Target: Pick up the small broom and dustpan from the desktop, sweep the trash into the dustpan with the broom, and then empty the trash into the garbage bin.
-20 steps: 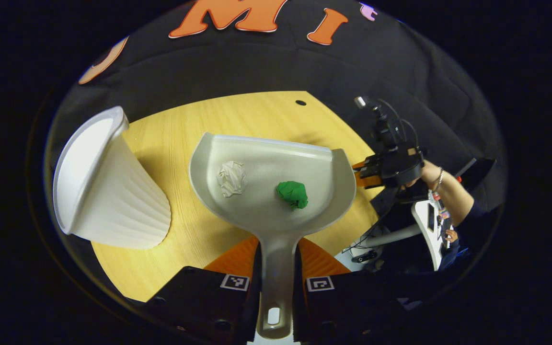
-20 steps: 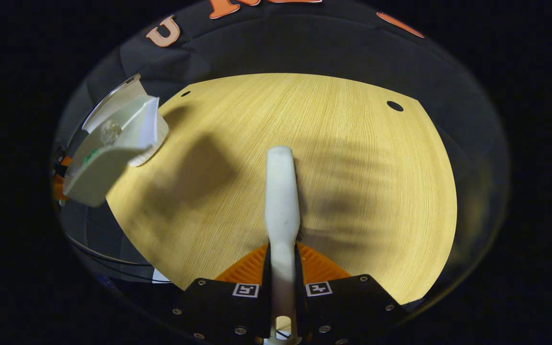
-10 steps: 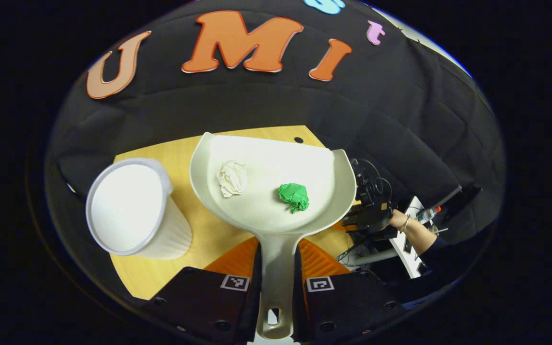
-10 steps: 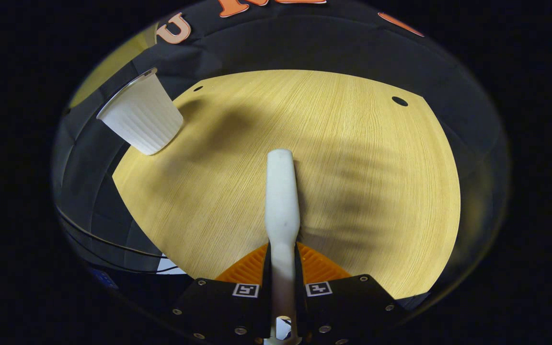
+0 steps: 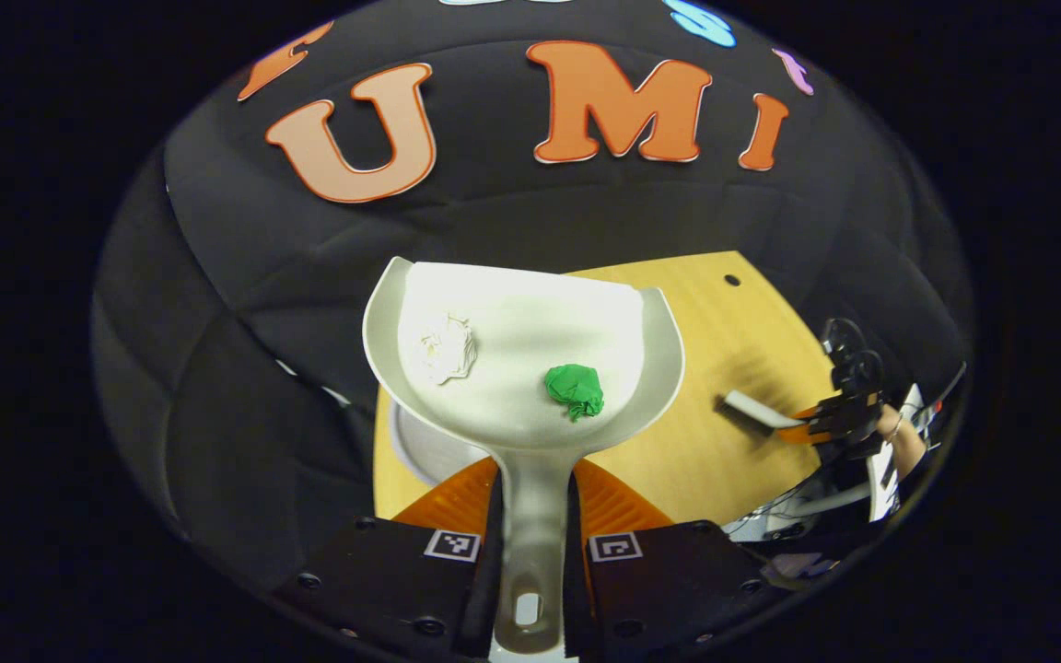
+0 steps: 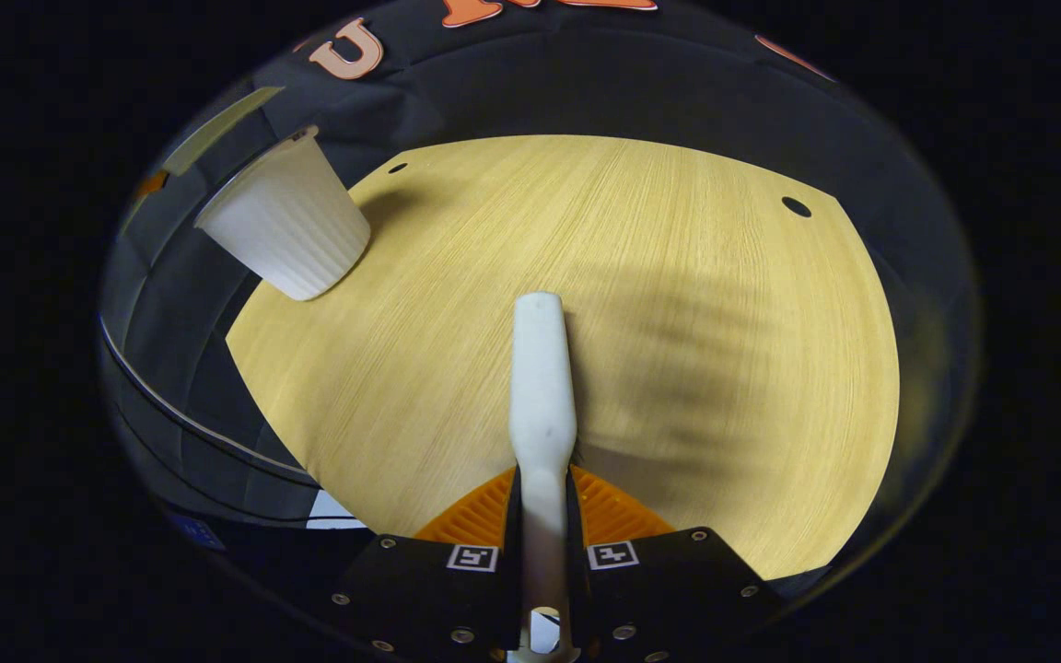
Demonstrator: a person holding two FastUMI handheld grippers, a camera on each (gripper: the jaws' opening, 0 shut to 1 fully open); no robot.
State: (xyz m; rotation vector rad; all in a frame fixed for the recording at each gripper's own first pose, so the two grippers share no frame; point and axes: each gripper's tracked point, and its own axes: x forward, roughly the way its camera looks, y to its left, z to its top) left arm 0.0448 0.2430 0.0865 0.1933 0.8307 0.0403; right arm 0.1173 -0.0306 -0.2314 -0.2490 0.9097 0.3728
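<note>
Left gripper view: left tongs clenching dustpan handle; bin peeking beneath at 7 o'clock; handle axis running 6–12.

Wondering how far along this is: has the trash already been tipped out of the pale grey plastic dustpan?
No, a crumpled white paper ball and a green paper ball lie in the pale grey plastic dustpan.

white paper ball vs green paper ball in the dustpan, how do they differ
The white paper ball is pale, nearly matching the dustpan; the green paper ball stands out. In the left gripper view the white one lies farther from the handle, by the left wall; the green one lies nearer the handle, right of centre. Both are crumpled wads.
</note>
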